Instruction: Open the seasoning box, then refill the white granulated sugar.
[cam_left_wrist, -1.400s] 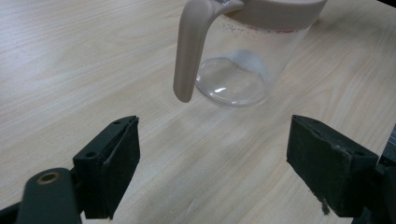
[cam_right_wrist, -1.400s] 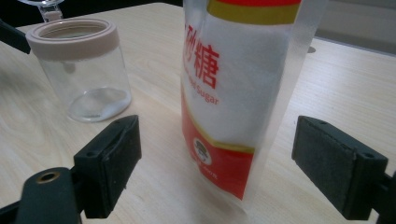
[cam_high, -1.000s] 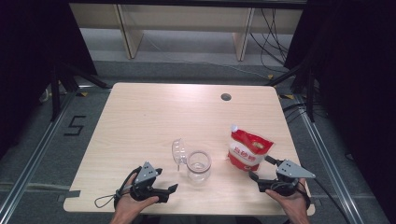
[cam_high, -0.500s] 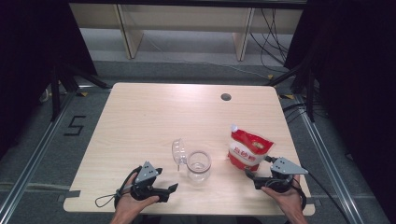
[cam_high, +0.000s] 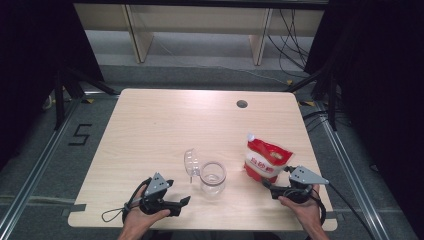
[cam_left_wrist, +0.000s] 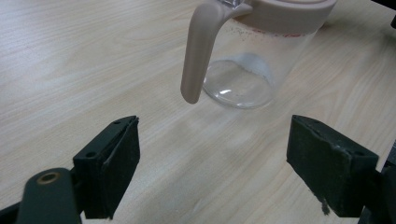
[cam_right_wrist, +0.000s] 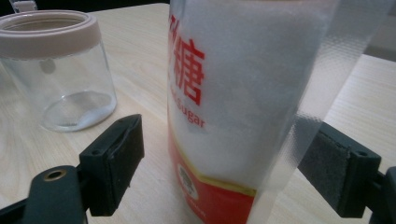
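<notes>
The right claw (cam_high: 274, 189) gapes wide around the sugar bag (cam_high: 265, 159) standing on the tabletop (cam_high: 165, 130), while the left claw (cam_high: 182, 204) waits open near the glass jar (cam_high: 212, 177).

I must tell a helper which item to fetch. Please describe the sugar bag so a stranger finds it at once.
On the light wooden table, look at the near right part, beside the clear glass jar with a pink rim. The red and white plastic sugar bag stands upright there, the one item with red print and white contents.
</notes>
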